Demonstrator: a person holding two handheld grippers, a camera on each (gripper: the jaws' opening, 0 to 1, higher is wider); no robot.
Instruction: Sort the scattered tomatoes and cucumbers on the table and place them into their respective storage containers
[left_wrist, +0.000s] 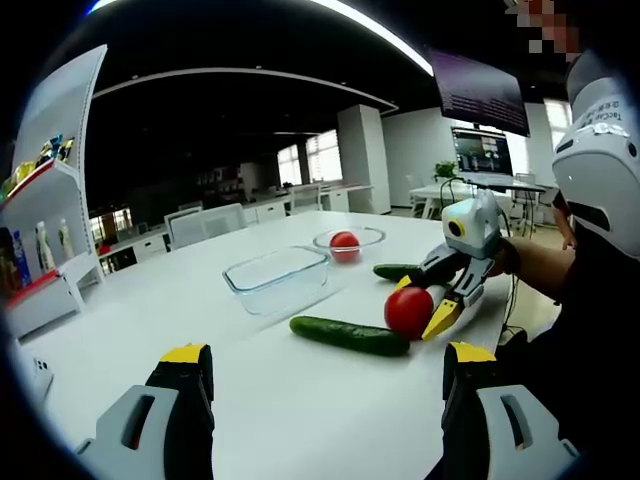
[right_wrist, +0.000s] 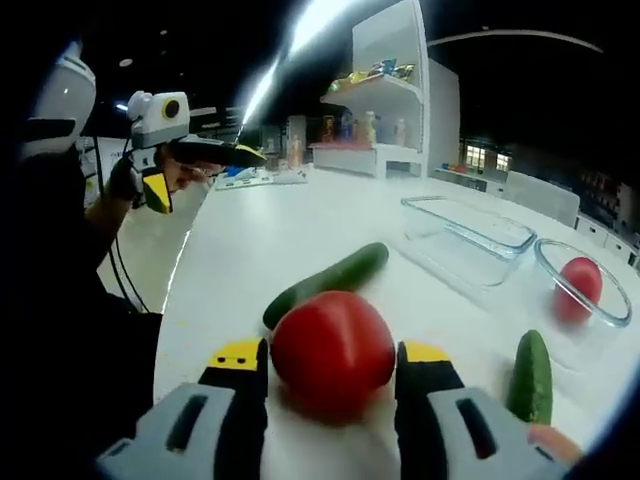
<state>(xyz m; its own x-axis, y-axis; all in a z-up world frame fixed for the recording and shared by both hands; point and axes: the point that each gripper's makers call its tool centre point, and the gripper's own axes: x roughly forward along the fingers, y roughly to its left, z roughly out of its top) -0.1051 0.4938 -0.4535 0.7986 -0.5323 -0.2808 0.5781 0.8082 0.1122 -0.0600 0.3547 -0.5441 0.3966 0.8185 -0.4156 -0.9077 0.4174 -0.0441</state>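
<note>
A large office-like room with a dark ceiling and strip lights holds a long white table (left_wrist: 300, 390) that fills the lower half of the left gripper view. At the far left of that view stands a white display shelf (left_wrist: 50, 220) with bottles and packets. In the bottom left and bottom right corners the left gripper (left_wrist: 325, 385) rises, its two yellow-tipped black jaws spread wide apart with nothing between them. Just above centre sits a clear rectangular glass container (left_wrist: 278, 279), and behind it, slightly right, a clear round glass bowl (left_wrist: 349, 238) with a tomato in the bowl (left_wrist: 345, 245) resting inside. Right of centre a long cucumber (left_wrist: 348, 335) lies on the table, and a second cucumber (left_wrist: 396, 271) lies further back. At the right, the right gripper (left_wrist: 425, 305) pinches a red tomato (left_wrist: 409, 310) between its jaws, just beside the long cucumber's end; a person's arm and white helmet sit behind it at the right edge. In the right gripper view, the left gripper appears at upper left with its jaws apart. At bottom centre the held tomato (right_wrist: 332, 352) sits clamped between the right gripper's yellow-tipped jaws. Above it lies the long cucumber; the rectangular container sits right of centre, and the bowl with its tomato sits at the far right, with the second cucumber at lower right.
</note>
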